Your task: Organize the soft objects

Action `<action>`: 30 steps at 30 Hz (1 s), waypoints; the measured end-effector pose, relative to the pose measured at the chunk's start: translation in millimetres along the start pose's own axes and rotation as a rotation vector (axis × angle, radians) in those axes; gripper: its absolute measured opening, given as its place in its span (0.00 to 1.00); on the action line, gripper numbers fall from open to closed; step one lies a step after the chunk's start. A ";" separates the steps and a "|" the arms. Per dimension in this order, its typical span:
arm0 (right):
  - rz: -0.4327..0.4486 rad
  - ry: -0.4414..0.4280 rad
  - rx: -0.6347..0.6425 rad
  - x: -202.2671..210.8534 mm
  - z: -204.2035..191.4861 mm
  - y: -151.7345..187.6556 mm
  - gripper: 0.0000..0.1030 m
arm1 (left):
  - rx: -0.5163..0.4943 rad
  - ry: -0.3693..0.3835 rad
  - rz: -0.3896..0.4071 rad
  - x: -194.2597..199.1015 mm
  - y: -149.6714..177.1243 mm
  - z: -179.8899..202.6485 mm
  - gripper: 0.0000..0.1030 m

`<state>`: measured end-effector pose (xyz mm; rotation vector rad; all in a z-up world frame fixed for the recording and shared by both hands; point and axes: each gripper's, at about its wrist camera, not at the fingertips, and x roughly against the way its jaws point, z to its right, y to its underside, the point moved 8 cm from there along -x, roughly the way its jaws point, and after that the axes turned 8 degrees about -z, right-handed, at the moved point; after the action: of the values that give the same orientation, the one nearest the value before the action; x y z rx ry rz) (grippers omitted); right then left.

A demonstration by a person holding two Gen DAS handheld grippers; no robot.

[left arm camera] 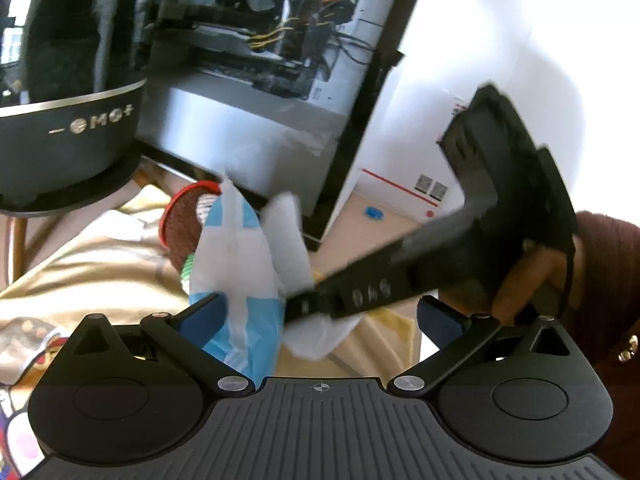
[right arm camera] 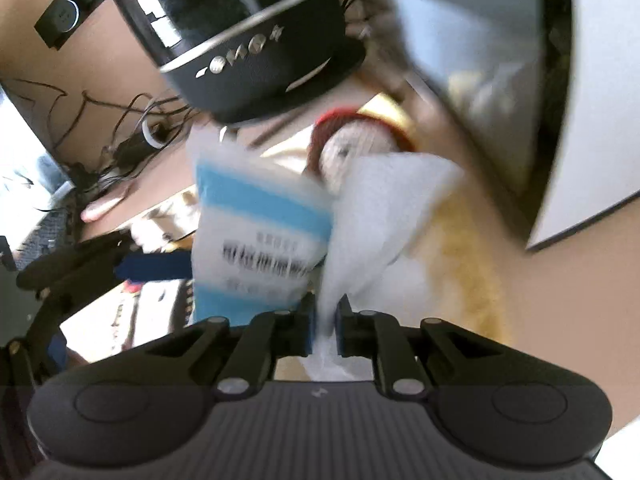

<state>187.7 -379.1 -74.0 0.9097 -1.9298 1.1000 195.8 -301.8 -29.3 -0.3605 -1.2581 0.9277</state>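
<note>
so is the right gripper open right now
No, the right gripper has its fingers closed on a white tissue pulled from the blue and white tissue pack.

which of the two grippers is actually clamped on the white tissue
The right gripper: its blue pads are shut on the white tissue. The left gripper stands wide open, one pad beside the blue-and-white pack.
</note>
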 end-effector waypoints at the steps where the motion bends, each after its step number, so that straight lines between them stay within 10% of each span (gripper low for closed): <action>1: -0.007 -0.019 -0.005 -5.9 -3.9 2.5 0.09 | 0.001 -0.014 -0.004 0.8 0.1 -1.0 1.00; 10: -0.082 -0.230 0.037 -48.3 -58.2 4.3 0.09 | -0.055 -0.179 -0.031 40.3 17.6 -19.5 1.00; 20: 0.037 -0.024 0.121 10.8 -37.4 -7.1 0.09 | -0.032 -0.133 -0.063 22.9 25.6 -16.4 1.00; 24: 0.167 -0.086 0.129 56.2 -56.0 -31.6 0.09 | -0.057 -0.093 -0.063 15.7 27.6 -6.0 1.00; 30: 0.063 -0.218 0.216 18.5 -101.4 -24.6 0.09 | -0.048 -0.118 -0.059 19.5 30.5 -11.2 1.00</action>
<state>223.7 -301.8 -11.2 1.1335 -2.0542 1.3115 194.4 -265.9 -41.3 -0.3080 -1.3932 0.8796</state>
